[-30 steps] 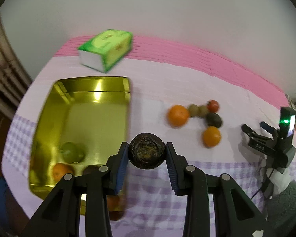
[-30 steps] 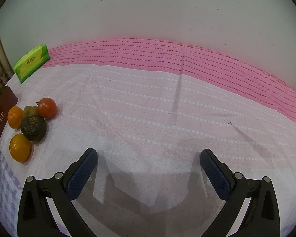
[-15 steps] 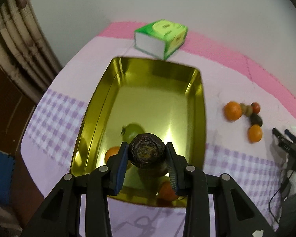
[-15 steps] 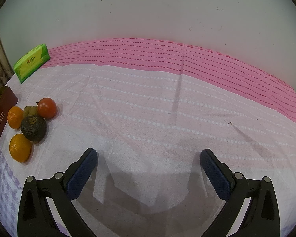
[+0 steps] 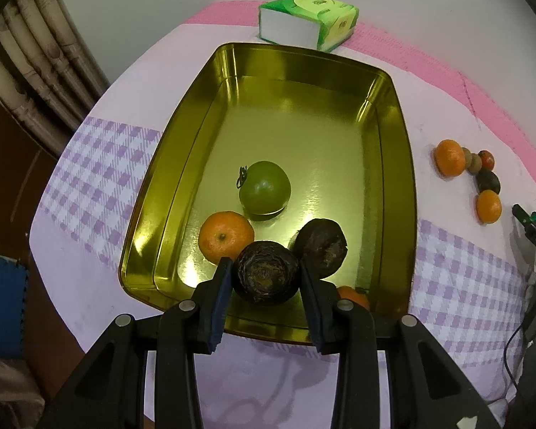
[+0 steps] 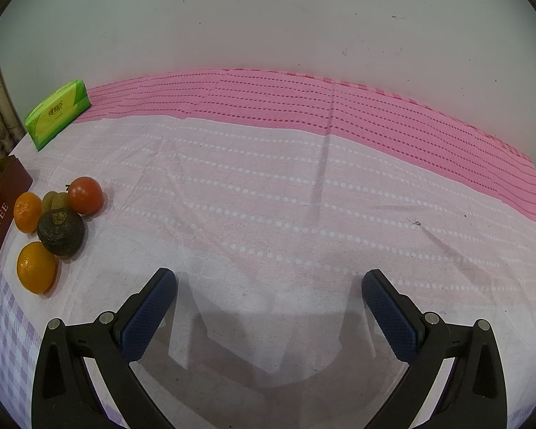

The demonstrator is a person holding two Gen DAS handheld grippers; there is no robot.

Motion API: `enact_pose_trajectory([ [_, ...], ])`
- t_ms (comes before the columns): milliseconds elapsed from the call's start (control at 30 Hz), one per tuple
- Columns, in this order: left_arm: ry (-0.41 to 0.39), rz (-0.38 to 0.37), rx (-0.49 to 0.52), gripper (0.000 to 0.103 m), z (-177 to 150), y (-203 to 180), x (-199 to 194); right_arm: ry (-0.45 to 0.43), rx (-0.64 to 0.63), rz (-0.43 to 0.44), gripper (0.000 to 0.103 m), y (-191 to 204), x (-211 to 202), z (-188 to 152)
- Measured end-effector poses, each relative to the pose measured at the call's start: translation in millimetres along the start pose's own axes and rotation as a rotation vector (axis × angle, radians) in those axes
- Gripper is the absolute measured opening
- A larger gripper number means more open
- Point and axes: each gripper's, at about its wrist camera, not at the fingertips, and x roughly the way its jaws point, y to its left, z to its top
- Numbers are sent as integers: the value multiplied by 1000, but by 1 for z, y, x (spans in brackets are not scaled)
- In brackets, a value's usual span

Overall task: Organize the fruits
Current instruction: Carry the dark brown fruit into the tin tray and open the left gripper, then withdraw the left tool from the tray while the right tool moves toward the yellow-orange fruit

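Left of the left gripper, the cloth is purple-checked. The gripper's blue pads pinch a dark wrinkled fruit, hanging over the near end of the gold tin. Inside the tin, just ahead-left of the pads, sits an orange; straight ahead, a green tomato; ahead-right, a second dark fruit. Beyond the tin lies a green tissue pack. Far right, loose fruits cluster on the cloth.

The right gripper stands spread wide over bare cloth, nothing between its pads; the same cluster lies well off to its left.
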Motion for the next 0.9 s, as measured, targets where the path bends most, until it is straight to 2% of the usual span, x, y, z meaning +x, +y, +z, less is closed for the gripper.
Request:
enact_pose_trajectory([
  [700, 18, 23, -6, 34, -1, 7, 15, 0, 0, 0, 103, 0, 0, 0],
  [900, 16, 12, -10, 40, -1, 7, 13, 0, 0, 0, 103, -1, 0, 0],
])
